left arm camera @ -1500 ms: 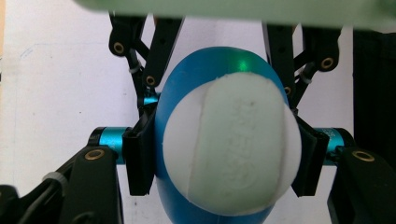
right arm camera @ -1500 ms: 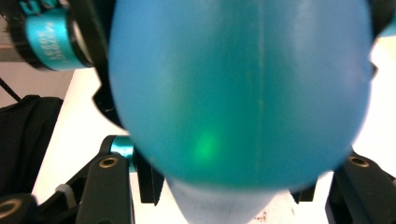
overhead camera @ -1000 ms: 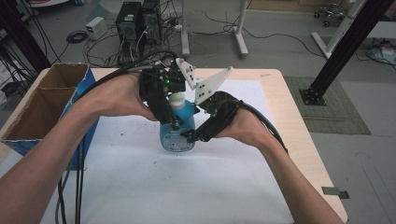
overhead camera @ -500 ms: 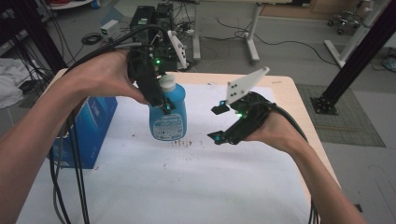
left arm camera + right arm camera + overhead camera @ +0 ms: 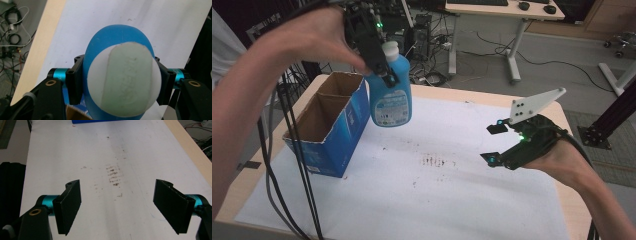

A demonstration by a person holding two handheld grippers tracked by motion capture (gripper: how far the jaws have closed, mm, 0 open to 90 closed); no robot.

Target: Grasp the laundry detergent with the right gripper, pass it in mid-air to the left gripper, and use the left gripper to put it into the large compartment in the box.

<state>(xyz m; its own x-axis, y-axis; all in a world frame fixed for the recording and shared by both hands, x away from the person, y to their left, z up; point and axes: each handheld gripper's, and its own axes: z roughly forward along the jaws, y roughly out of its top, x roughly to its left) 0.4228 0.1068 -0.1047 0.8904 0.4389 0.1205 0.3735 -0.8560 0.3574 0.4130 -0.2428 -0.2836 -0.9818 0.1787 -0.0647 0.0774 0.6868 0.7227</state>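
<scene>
Left gripper (image 5: pixel 382 67), raised above the table's (image 5: pixel 532 107) far left corner, points down, jaws clamped on the neck of a blue bottle (image 5: pixel 390 97) with white cap, hanging beside the cardboard box (image 5: pixel 329 132). Right gripper (image 5: pixel 494 145), level near the right edge, jaws apart, empty.

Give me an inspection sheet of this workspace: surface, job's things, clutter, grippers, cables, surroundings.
Surface: table covered by a white sheet with brown smudges near its middle.
Job's things: blue bottle with a white cap, held in the air beside the open blue cardboard box at the table's left edge.
Clutter: nothing seen.
Grippers: left gripper shut on the bottle's neck; right gripper open, nothing between its jaws, low over the sheet.
Cables: black cables trail down past the box.
Surroundings: desk legs, floor cables, black frame at right.
</scene>
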